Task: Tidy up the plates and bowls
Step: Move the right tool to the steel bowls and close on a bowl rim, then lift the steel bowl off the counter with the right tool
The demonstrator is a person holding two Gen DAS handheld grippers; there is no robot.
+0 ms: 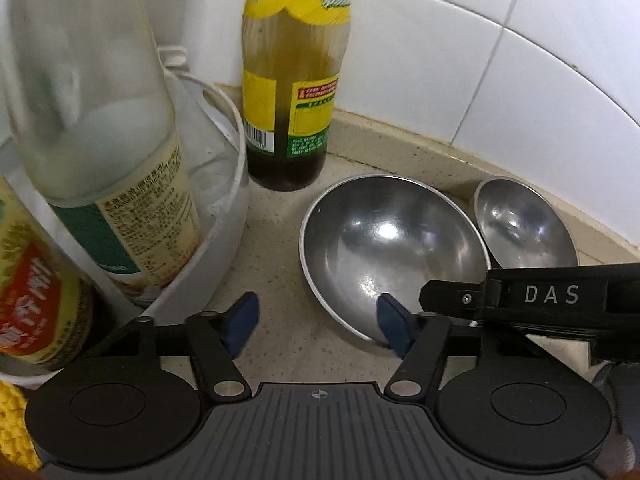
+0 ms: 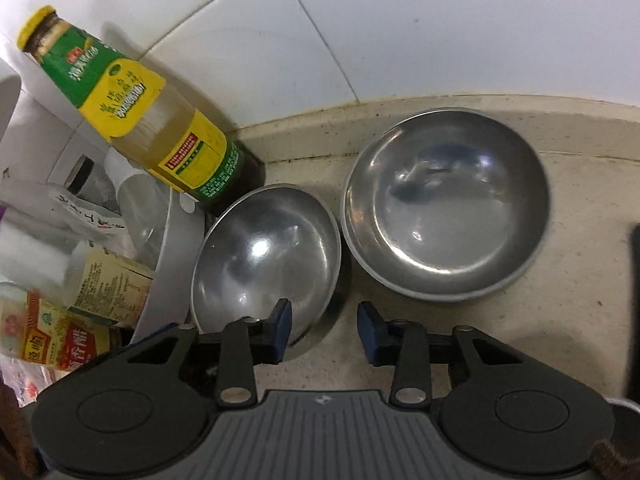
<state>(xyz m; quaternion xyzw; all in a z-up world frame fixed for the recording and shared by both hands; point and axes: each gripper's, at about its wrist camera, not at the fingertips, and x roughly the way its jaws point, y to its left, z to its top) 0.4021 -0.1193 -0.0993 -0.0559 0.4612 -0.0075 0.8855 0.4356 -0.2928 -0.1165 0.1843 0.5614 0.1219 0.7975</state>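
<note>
Two steel bowls sit side by side on the beige counter by the tiled wall. The left bowl [image 1: 394, 248] [image 2: 266, 256] is tilted. The second bowl [image 1: 524, 226] [image 2: 446, 204] stands to its right. My left gripper [image 1: 318, 322] is open, its right pad inside the left bowl's near rim and its left pad over the counter. My right gripper [image 2: 324, 330] is open, its left pad over the same bowl's near rim and its right pad over the counter. The right gripper's black finger [image 1: 520, 294] reaches in from the right in the left wrist view.
A yellow-labelled sauce bottle [image 1: 294, 92] [image 2: 132, 108] stands behind the left bowl. A white round tub [image 1: 224, 236] [image 2: 168, 264] with several bottles stands on the left. White wall tiles [image 1: 480, 60] close the back. Something yellow [image 1: 12, 428] lies at the lower left.
</note>
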